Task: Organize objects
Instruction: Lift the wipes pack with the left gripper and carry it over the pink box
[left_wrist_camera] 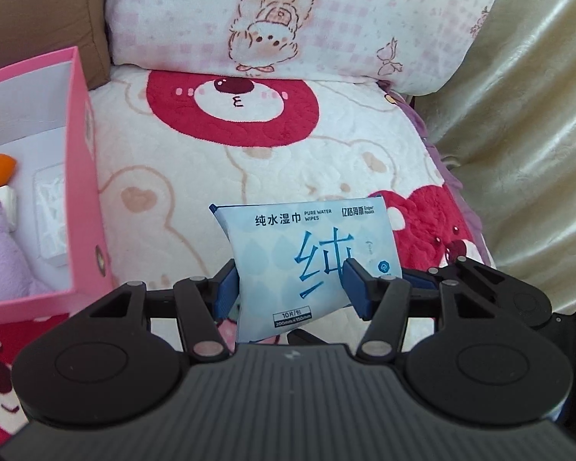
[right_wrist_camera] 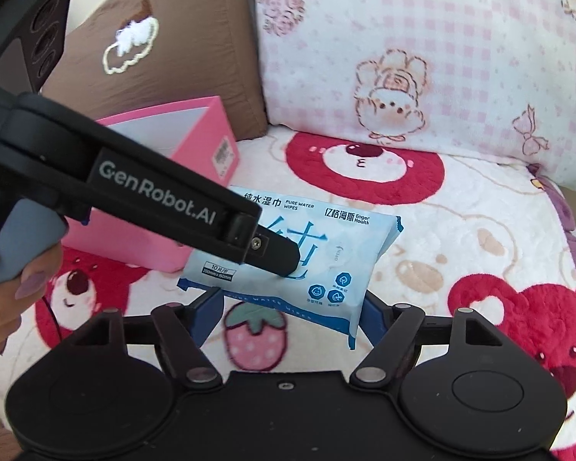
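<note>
L claw clamped on wipes pack; R claw wide, empty.

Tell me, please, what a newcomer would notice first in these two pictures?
Probably the pale blue soft pack of wet wipes, lifted above the cream quilted bedspread with red bear faces and clamped in the left gripper, whose jaws pinch its middle. Next, the open pink cardboard box at left, holding a lilac plush toy. The right gripper stands open under the pack.

- Wipes pack: glossy, smooth plastic film.
- Blanket: soft, quilted, matt plush cloth.
- Pink box: smooth matt cardboard.
- Left claw: matt black plastic links, metal pivot pins.
- Purple toy: fuzzy plush.
</note>
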The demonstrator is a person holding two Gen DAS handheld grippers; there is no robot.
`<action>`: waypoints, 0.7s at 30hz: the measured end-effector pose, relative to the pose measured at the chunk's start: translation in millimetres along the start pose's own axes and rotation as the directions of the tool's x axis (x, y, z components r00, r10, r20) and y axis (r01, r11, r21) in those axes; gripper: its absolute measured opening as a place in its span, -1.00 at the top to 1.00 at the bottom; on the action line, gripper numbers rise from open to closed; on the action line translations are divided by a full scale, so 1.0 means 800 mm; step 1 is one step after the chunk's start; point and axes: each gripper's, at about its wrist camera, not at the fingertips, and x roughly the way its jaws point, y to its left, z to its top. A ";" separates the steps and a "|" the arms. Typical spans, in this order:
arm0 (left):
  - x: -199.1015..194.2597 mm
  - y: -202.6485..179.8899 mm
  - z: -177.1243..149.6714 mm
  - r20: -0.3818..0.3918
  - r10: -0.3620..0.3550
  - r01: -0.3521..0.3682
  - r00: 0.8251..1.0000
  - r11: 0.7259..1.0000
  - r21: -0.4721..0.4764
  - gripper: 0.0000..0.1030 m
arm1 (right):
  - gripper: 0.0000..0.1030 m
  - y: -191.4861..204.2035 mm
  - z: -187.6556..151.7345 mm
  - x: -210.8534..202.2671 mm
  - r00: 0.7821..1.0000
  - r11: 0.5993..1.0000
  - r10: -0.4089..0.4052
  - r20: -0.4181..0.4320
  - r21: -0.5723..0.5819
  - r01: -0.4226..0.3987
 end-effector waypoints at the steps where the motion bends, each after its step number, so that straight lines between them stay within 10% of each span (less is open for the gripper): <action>1: -0.008 0.000 -0.002 0.004 0.005 -0.005 1.000 1.000 0.003 -0.09 | -0.53 0.005 0.001 -0.006 1.000 1.000 0.004 0.003 -0.003 -0.004; 21: -0.150 0.014 -0.031 0.038 0.024 -0.027 0.999 0.997 0.069 -0.08 | -0.53 0.101 0.023 -0.084 0.995 0.992 0.096 0.004 -0.085 -0.095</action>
